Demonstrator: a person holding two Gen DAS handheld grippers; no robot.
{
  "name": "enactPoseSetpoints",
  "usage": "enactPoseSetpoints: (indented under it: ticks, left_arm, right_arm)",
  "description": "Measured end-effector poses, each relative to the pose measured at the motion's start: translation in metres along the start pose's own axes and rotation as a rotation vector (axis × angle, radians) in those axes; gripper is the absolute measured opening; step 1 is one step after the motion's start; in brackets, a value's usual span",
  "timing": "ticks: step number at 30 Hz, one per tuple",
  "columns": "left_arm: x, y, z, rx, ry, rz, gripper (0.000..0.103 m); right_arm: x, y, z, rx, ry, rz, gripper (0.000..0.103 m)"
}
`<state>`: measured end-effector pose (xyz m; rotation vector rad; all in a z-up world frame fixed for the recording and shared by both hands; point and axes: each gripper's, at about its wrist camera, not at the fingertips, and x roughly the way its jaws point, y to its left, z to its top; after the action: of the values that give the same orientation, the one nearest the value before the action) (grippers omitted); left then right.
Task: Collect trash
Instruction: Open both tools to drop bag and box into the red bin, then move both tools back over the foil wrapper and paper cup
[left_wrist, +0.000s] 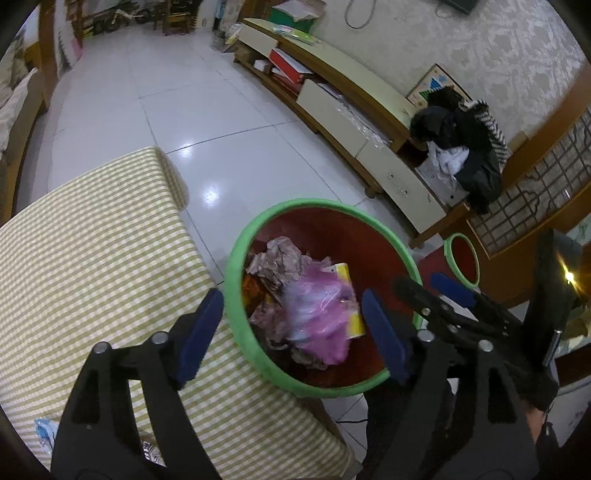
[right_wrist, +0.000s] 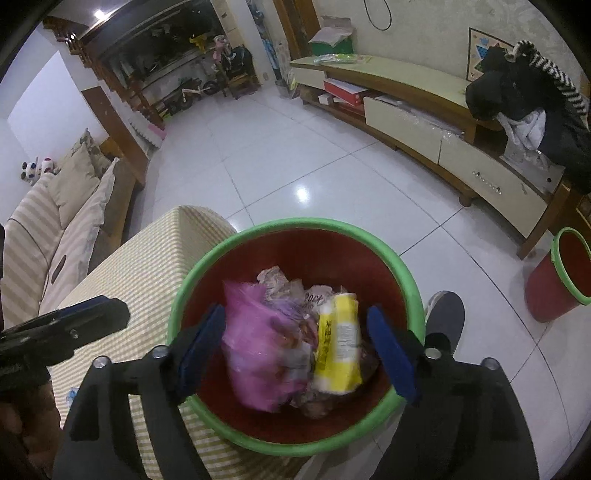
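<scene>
Trash fills the bottom of the red bin with the green rim (right_wrist: 295, 223): a pink plastic bag (right_wrist: 258, 343), a yellow-and-white packet (right_wrist: 340, 347) leaning against it, and crumpled brownish wrappers (left_wrist: 277, 258) behind and beneath them. The pink bag and the packet look blurred, so they may be dropping or settling. The bin stands on the floor, its rim right against the edge of a table under a green-and-white checked cloth (left_wrist: 92, 258).

Both tools hover over the bin's mouth. The left gripper (left_wrist: 291, 332) stands wide open with nothing between its blue pads, and the right gripper (right_wrist: 295, 350) is equally wide and empty; the trash lies below them, not in their hold.

The step in hand appears to be the drop into the bin, and it looks finished. The next move likely calls for lifting both grippers clear of the rim and turning to whatever litter is left; a pale scrap (left_wrist: 44, 435) lies on the cloth near the left gripper's base and seems a fair candidate.

A second, smaller red bin (right_wrist: 557, 277) stands well apart on the white tile floor (right_wrist: 295, 155), near the low cabinet (right_wrist: 443, 122); its contents cannot be seen.
</scene>
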<state>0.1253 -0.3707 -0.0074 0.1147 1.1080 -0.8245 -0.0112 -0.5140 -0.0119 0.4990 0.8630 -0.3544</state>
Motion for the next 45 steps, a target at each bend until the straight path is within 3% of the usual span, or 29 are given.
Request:
enactPoseSetpoints:
  ticks: [9,20,31,38,45]
  left_arm:
    - [-0.042,0.037,-0.006,-0.087,-0.087,0.061,0.097]
    - [-0.117,0.104,-0.048,-0.209,-0.176,0.142,0.097]
    - [-0.184,0.174,-0.128,-0.318,-0.213,0.261,0.097]
    - [-0.188,0.205,-0.173,-0.381,-0.178,0.263,0.097]
    - [-0.170,0.212,-0.188,-0.421,-0.146,0.234,0.097]
  right_arm:
    - [-0.011,0.024,0.002,-0.037,-0.023,0.023,0.092]
    - [-0.024,0.109,-0.020,-0.165,-0.016,0.091,0.096]
    - [-0.022,0.197,-0.077,-0.350,0.050,0.170,0.096]
    - [-0.018,0.233,-0.112,-0.482,0.092,0.189,0.096]
    - [-0.008,0.247,-0.135,-0.583,0.115,0.170,0.096]
